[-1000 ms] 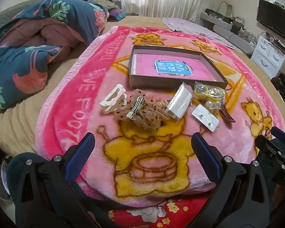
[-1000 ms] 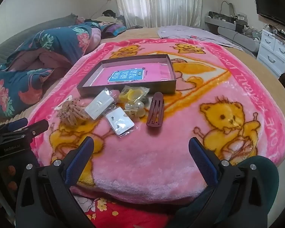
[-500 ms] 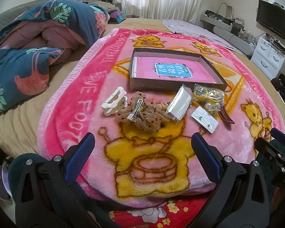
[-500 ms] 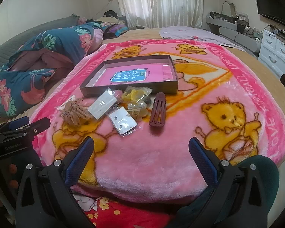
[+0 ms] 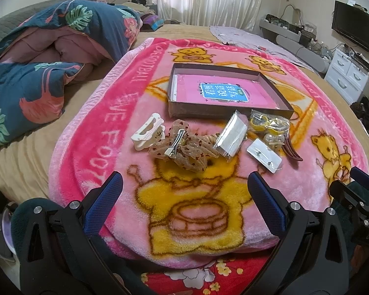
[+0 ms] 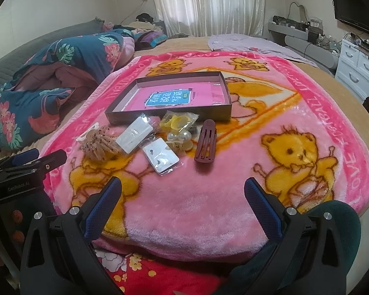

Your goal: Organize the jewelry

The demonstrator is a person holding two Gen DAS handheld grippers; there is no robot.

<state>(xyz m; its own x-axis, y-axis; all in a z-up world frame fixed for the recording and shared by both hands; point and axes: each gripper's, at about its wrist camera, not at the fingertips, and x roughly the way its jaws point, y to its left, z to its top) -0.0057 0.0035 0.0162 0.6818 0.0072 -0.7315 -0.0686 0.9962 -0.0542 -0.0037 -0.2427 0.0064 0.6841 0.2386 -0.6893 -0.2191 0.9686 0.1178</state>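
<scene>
Both claws, left claw [image 5: 184,196] and right claw [image 6: 183,195], gape empty at the blanket's near edge; nothing sorted yet, next reach for the maroon plastic hair clip [image 6: 206,142] toward the shallow brown cardboard box [image 6: 169,116].

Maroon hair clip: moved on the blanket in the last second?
No. The maroon hair clip lies in the same spot just off the box's near right corner, beside the pearl packet; only the camera shifted slightly.

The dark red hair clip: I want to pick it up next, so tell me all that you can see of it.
The dark red hair clip is long and flat, looks like matte plastic, with lengthwise slots and a rounded end toward the box. It lies flat on the pink blanket, rightmost of the pile, its left edge by the bag of pearly pieces; contact is unclear. Neither gripper touches it.
</scene>
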